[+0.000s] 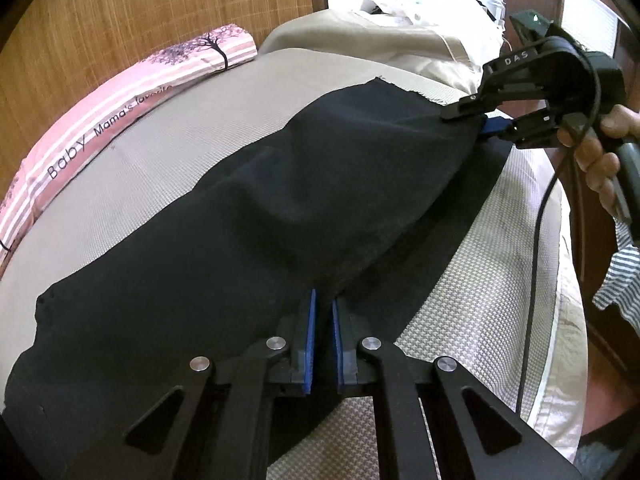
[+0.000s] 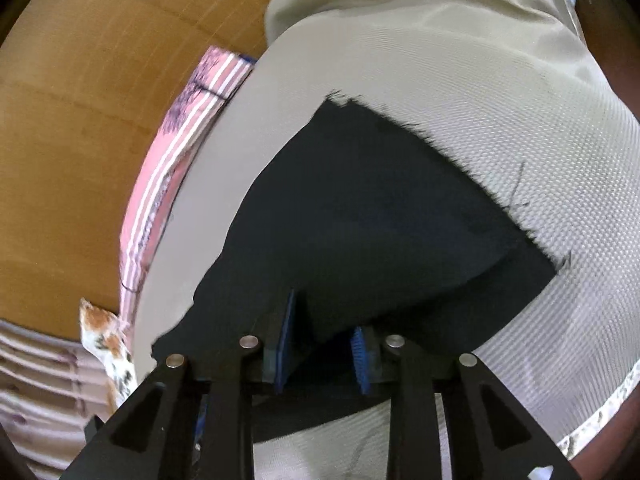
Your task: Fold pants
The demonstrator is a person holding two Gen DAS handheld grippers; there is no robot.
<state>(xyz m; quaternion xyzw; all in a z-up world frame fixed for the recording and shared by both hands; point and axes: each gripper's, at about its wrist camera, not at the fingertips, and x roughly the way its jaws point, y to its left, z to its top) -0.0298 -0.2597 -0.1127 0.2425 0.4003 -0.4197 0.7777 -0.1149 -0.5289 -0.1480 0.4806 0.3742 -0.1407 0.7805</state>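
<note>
Left wrist view, left tool (image 1: 324, 312) pinching black pants (image 1: 240, 220), right tool (image 1: 476, 122) clamping their far edge, bed (image 1: 480, 300) beneath.

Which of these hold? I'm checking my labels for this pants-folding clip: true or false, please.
1. The pants are dark. True.
2. They lie on a wooden floor. False: they lie on a grey textured bed cover.
3. The left gripper is closed on the fabric. True.
4. The right gripper is far from the pants. False: it is at their edge, fabric between its fingers.
5. A pink striped cushion lies beside the wall. True.
</note>
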